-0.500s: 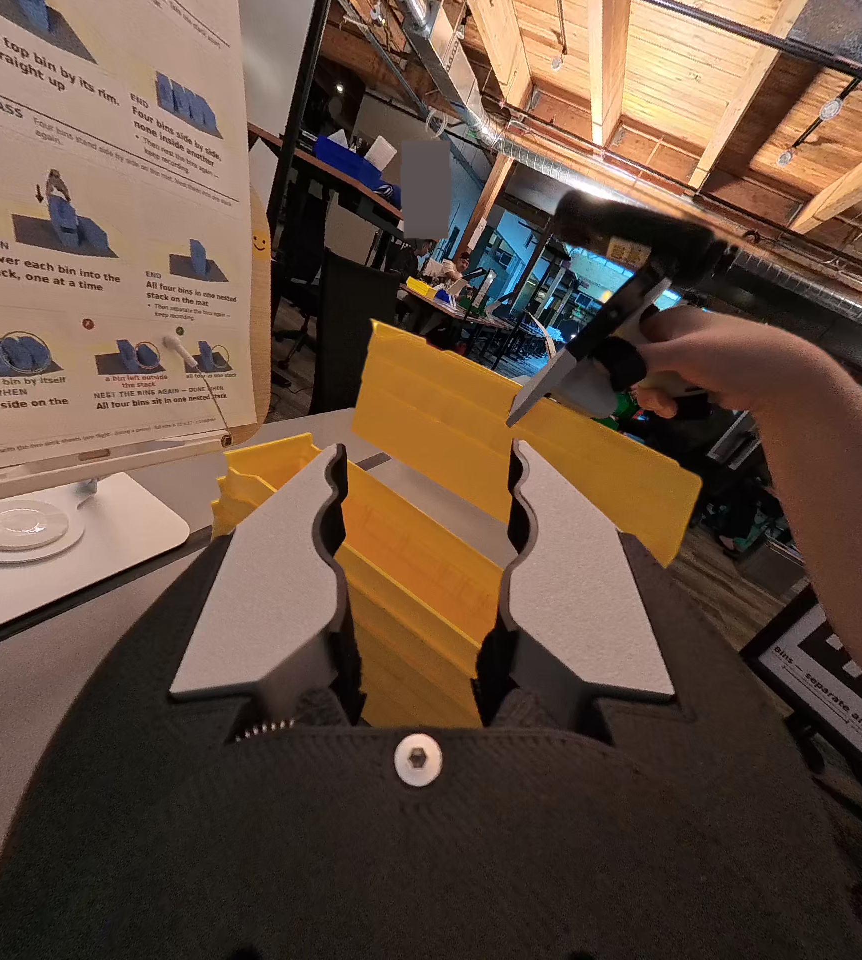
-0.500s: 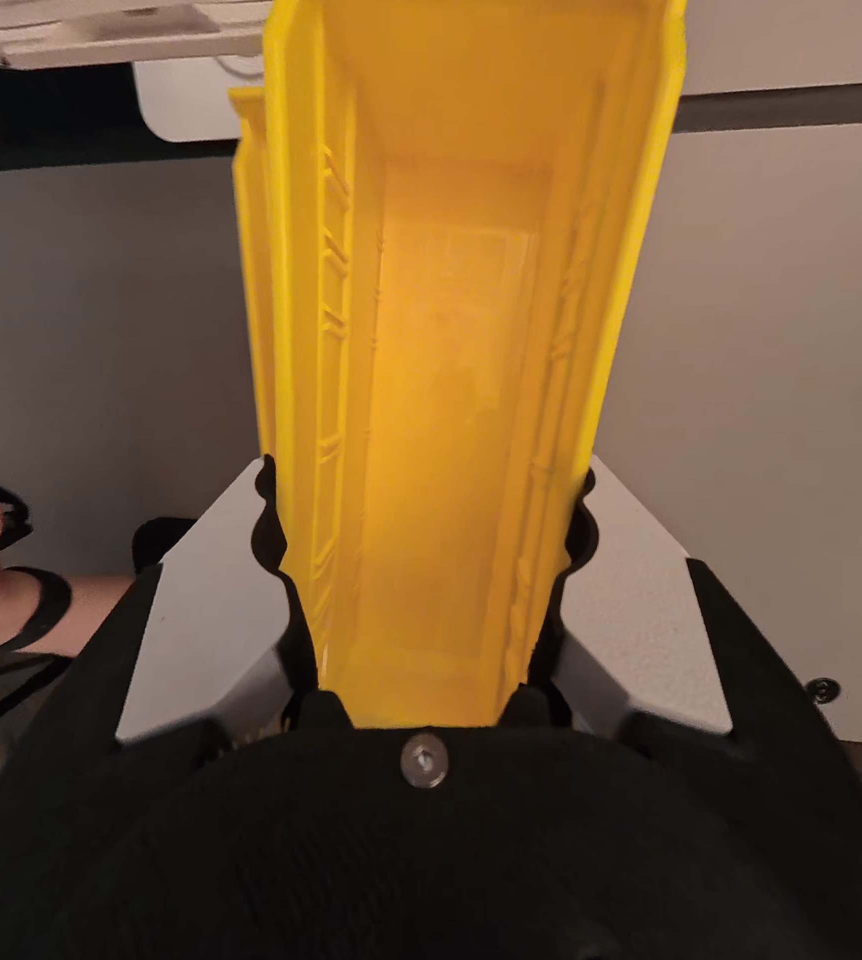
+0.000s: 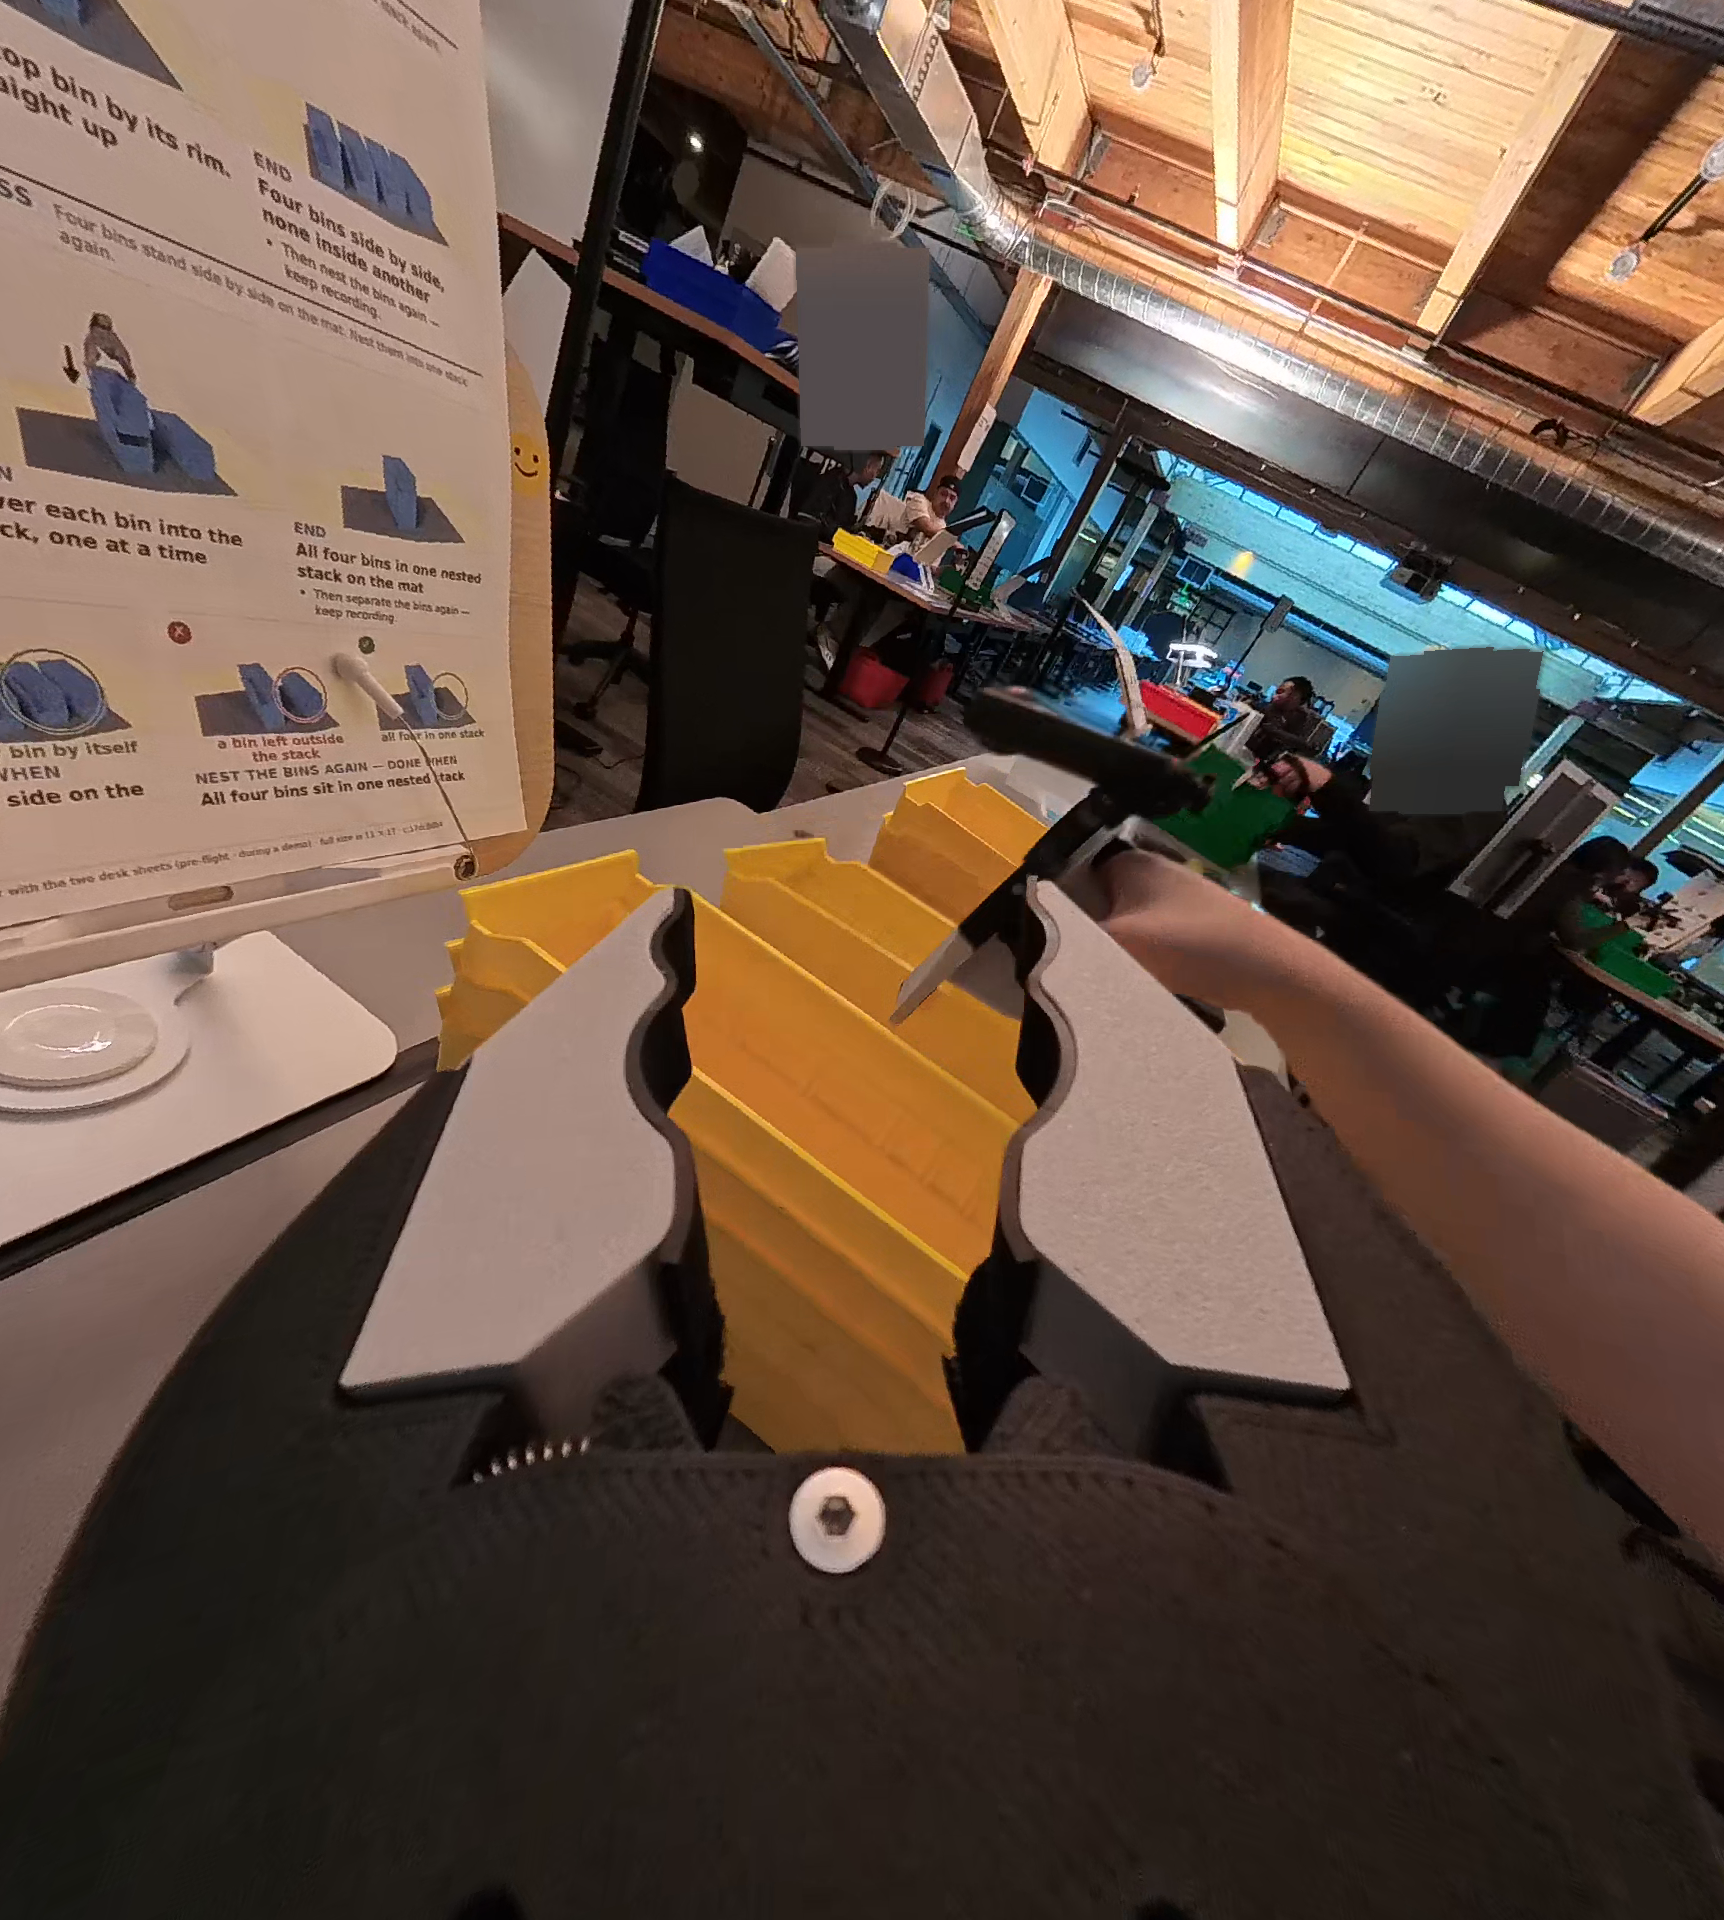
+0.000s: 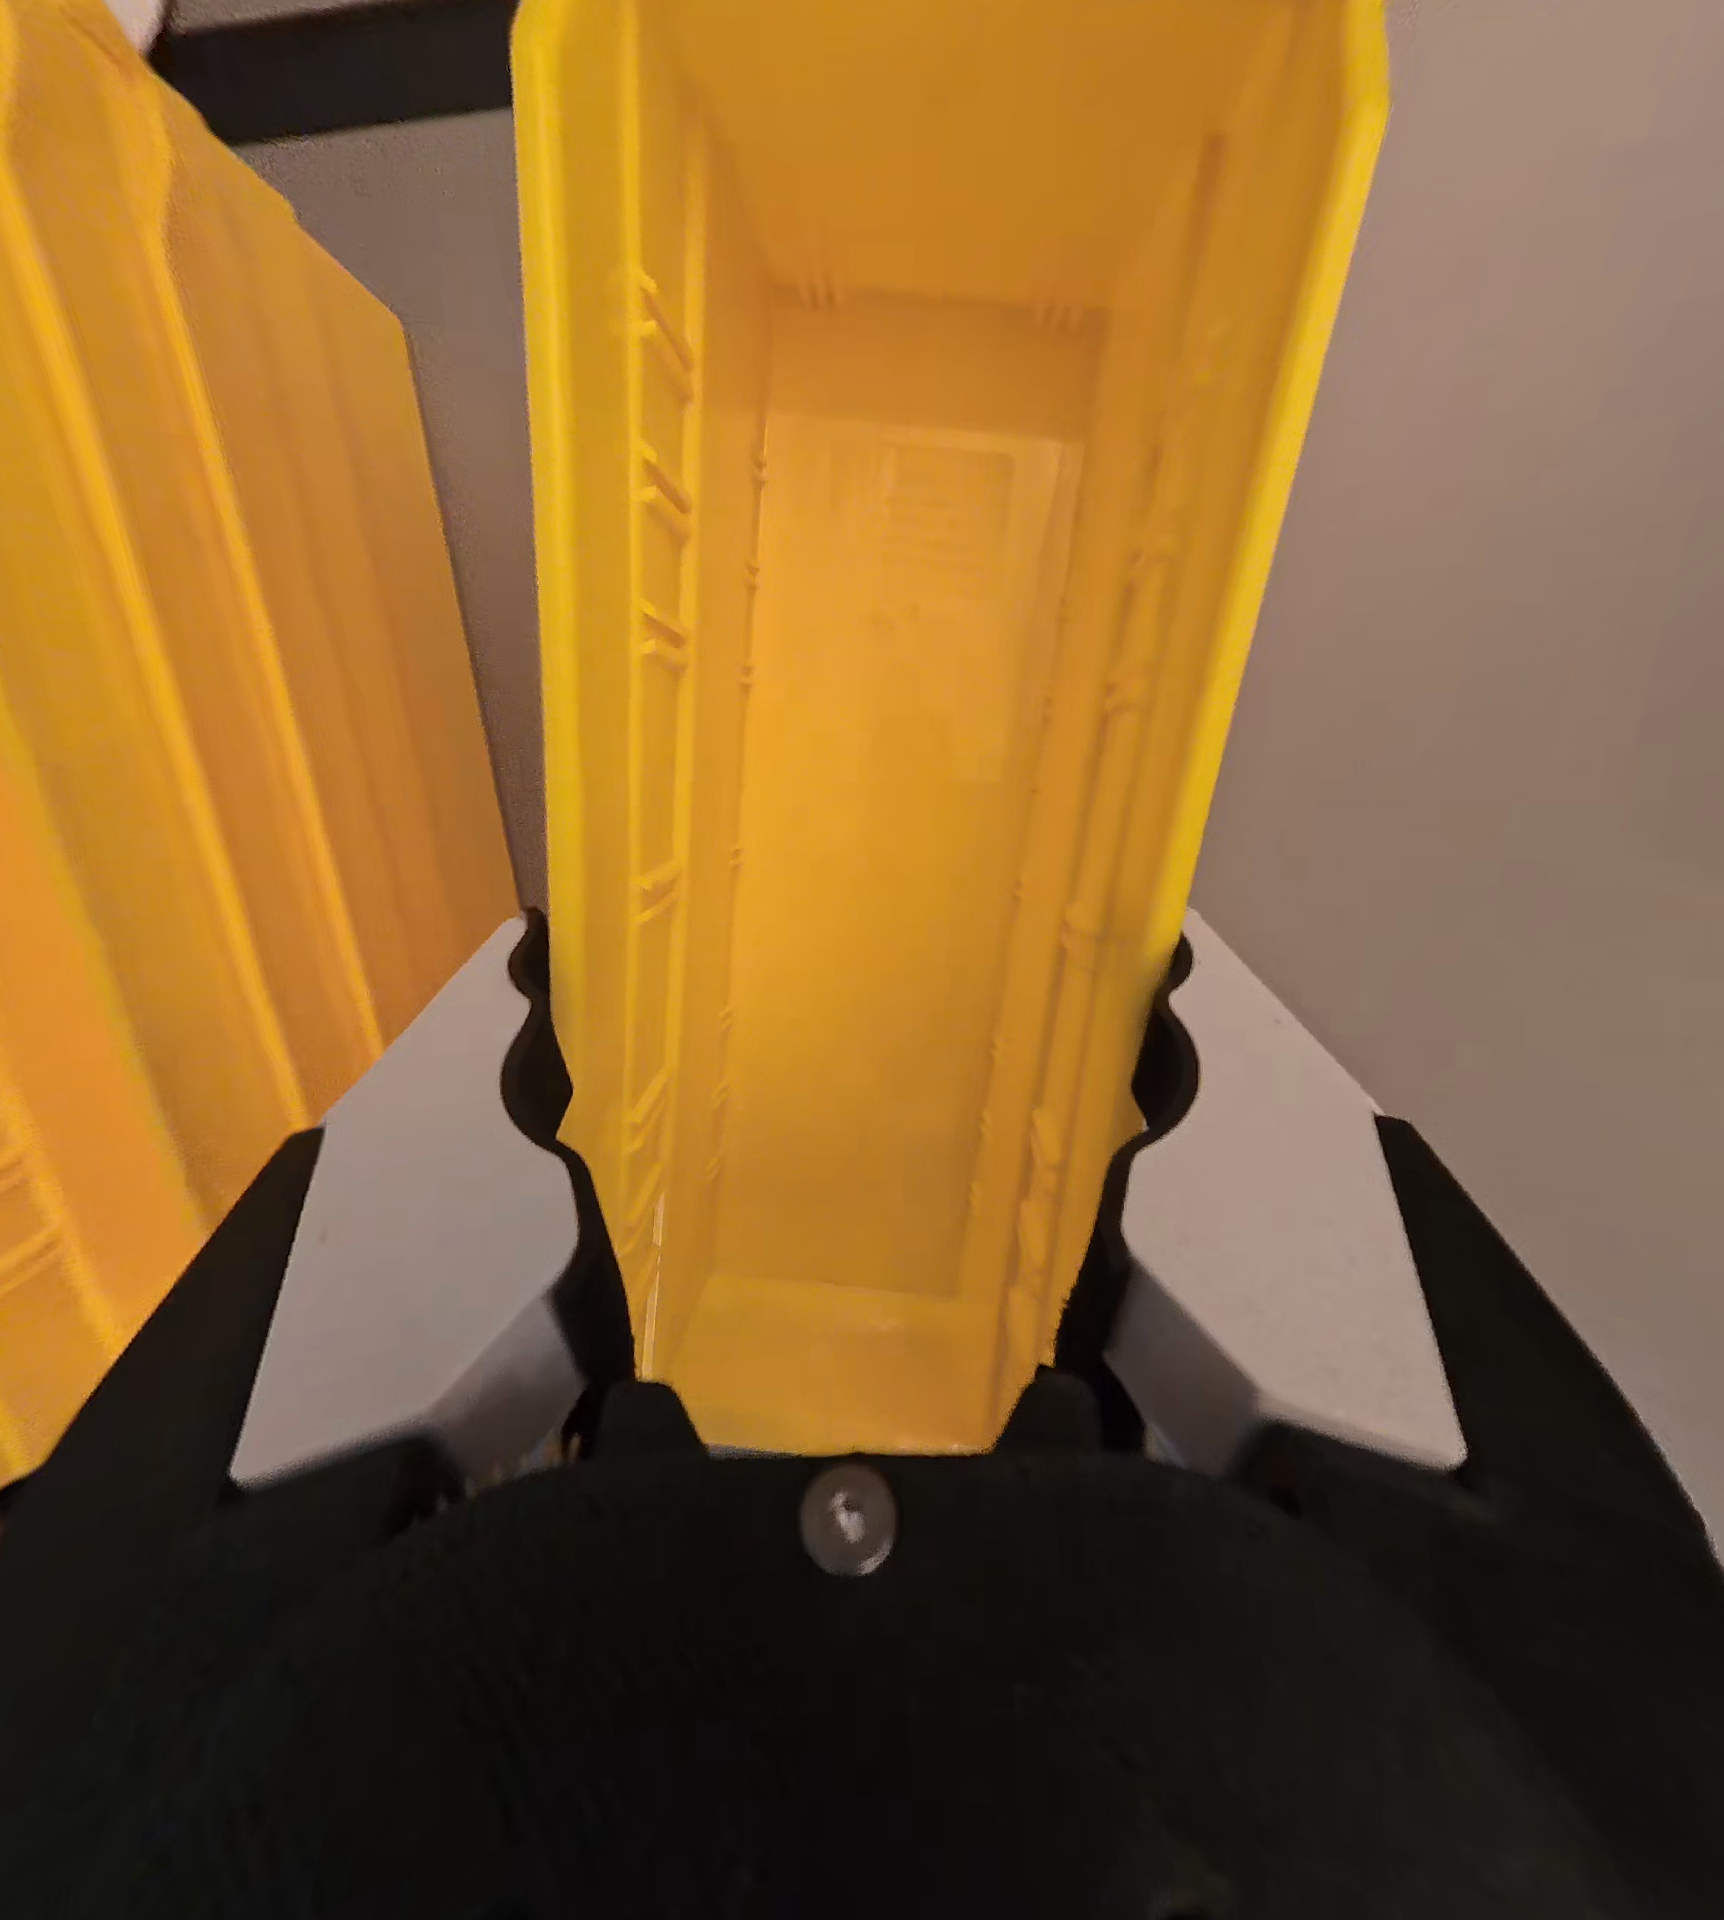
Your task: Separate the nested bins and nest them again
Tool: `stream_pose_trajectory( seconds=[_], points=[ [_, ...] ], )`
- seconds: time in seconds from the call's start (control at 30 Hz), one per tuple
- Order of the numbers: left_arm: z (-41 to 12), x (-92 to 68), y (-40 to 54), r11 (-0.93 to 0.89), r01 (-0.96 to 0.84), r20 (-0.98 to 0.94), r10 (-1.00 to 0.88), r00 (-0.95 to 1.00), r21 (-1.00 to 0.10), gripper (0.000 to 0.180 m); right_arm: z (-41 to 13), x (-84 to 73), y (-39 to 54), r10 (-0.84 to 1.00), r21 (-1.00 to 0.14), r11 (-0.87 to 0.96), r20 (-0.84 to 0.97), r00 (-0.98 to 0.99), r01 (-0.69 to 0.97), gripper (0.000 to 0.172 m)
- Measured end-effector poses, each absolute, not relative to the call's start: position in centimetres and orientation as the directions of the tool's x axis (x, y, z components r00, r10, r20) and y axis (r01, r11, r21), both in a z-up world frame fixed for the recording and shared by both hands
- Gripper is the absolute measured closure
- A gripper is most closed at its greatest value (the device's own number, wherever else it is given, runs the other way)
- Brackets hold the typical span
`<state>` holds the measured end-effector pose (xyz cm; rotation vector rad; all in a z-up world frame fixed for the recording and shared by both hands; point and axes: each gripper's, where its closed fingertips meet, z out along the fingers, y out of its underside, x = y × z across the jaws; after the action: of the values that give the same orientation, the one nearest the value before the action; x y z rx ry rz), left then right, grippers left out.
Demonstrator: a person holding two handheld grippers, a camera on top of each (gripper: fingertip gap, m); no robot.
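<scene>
My right gripper (image 4: 853,935) is shut on a single yellow bin (image 4: 899,727), with the pads on its two long walls near my end. I look down into the empty inside of the bin. In the left wrist view this bin (image 3: 816,894) stands low, right beside the nested yellow stack (image 3: 525,935), with a right finger (image 3: 941,977) at its side. The stack also shows blurred in the right wrist view (image 4: 110,727). My left gripper (image 3: 853,914) is over the stack with its jaws apart. The stack shows between them and neither pad visibly presses on it.
Another yellow bin (image 3: 951,831) stands farther right on the grey table (image 4: 1564,831). An instruction poster (image 3: 193,416) on a white stand (image 3: 110,1039) is at the back left. The person's forearm (image 3: 1460,1143) crosses from the right.
The right gripper has brought its bin down from high in the air to just beside the stack, which now fills the left of the right wrist view. The left gripper has not moved.
</scene>
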<state>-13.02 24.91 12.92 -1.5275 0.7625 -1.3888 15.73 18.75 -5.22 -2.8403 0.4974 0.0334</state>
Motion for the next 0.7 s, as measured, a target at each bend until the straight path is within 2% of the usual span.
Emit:
stream_pose_trajectory(
  seconds=[0.23, 0.53, 0.63, 0.7],
  points=[
    [12.6, -12.0, 24.2, -0.407, 0.098, 0.419, -0.891, 0.174, -0.908, 0.119, -10.0, 15.2, 19.0, -0.306, -0.196, -0.929, -0.069, 0.949, -0.314, 0.056],
    [11.8, -9.3, 22.2, -0.353, 0.01, 0.349, -0.92, 0.178, -0.936, 0.116, -10.3, 14.6, 18.6, -0.26, -0.178, -0.949, -0.034, 0.965, -0.262, 0.044],
    [11.3, -8.7, 22.4, -0.356, 0.002, 0.349, -0.916, 0.199, -0.934, 0.11, -9.9, 14.2, 18.2, -0.182, -0.173, -0.967, -0.039, 0.982, -0.186, 0.036],
    [11.0, -8.4, 23.0, -0.348, 0.005, 0.338, -0.909, 0.245, -0.937, 0.103, -8.8, 14.2, 18.3, -0.126, -0.218, -0.967, -0.028, 0.992, -0.129, 0.035]
  ],
)
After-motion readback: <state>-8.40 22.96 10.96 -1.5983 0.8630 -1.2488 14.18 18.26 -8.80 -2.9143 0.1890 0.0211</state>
